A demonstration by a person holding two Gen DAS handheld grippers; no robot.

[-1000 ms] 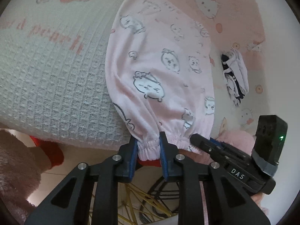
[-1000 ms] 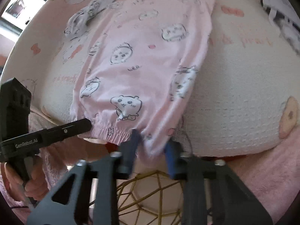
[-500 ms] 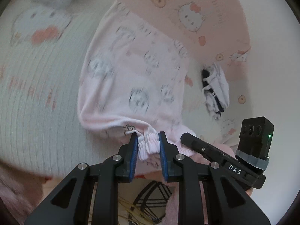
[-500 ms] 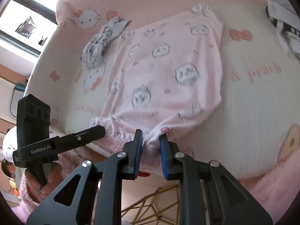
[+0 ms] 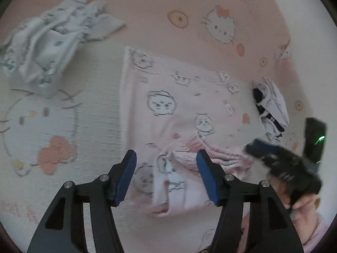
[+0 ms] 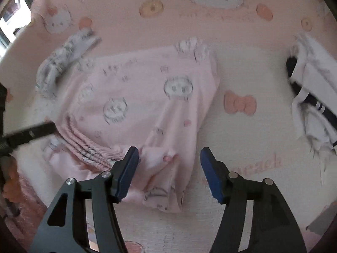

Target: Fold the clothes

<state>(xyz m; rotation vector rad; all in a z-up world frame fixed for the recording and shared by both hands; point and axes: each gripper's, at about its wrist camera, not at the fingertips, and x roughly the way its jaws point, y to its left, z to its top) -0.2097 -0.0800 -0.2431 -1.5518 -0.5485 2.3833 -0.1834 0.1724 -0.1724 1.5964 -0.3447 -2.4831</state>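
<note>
Pale pink child's pants (image 5: pixel 168 113) with cartoon prints lie on the bed, the elastic cuff end folded back over the rest (image 6: pixel 134 105). My left gripper (image 5: pixel 166 177) is open and empty, just above the folded-over cuffs. My right gripper (image 6: pixel 169 172) is open and empty above the near fold. The right gripper also shows at the right of the left wrist view (image 5: pixel 284 164), and the left gripper's finger at the left edge of the right wrist view (image 6: pixel 29 135).
The bed has a pink and cream cat-print blanket (image 5: pixel 52 126). A crumpled white printed garment (image 5: pixel 48 42) lies at the far left. A white and navy garment (image 5: pixel 271 107) lies to the right (image 6: pixel 313 97). The person's hand in a pink sleeve is at the lower right (image 5: pixel 305 208).
Both grippers carried the cuff end up over the pants, then opened and let go. The cuffs now lie folded on the garment.
</note>
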